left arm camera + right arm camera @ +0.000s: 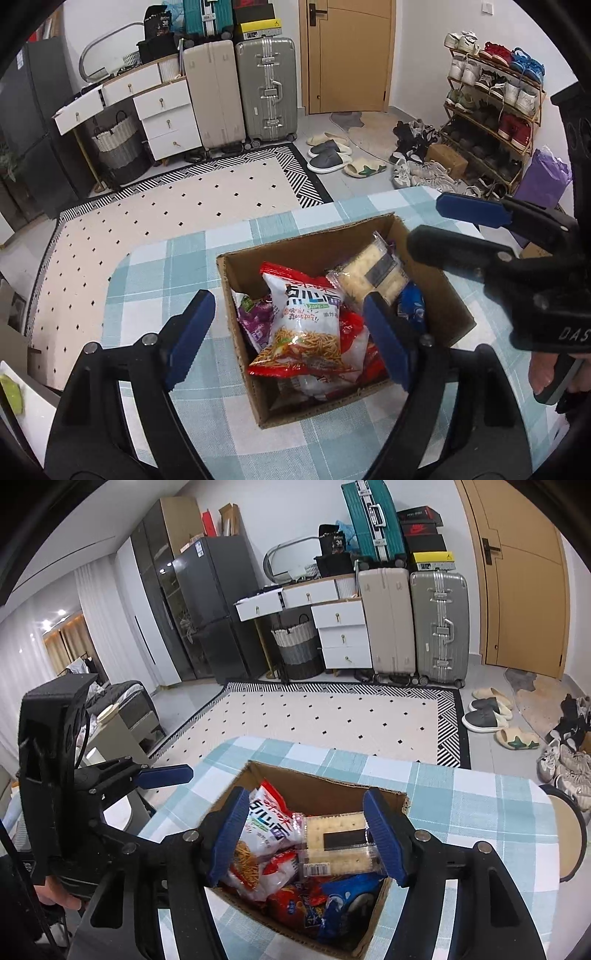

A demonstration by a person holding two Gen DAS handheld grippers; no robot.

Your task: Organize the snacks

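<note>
Snacks sit piled in the cardboard box on the checked counter, and both pairs of tongs hang over it with nothing in them. The right tongs are spread wide, and straight ahead between their blue pads lies the clear cracker pack, resting on top of the heap. Its long axis runs crosswise, from one pad toward the other, so the tongs would close on its short ends unless the wrist turns (my guess, not something I can see happening). Just left of it the white and red noodle bag leans against the box's near-left wall. The left tongs are released too, straddling that noodle bag from their own side. By my reckoning the right hand is the nearer one to the crackers, the left to the noodles.
</note>
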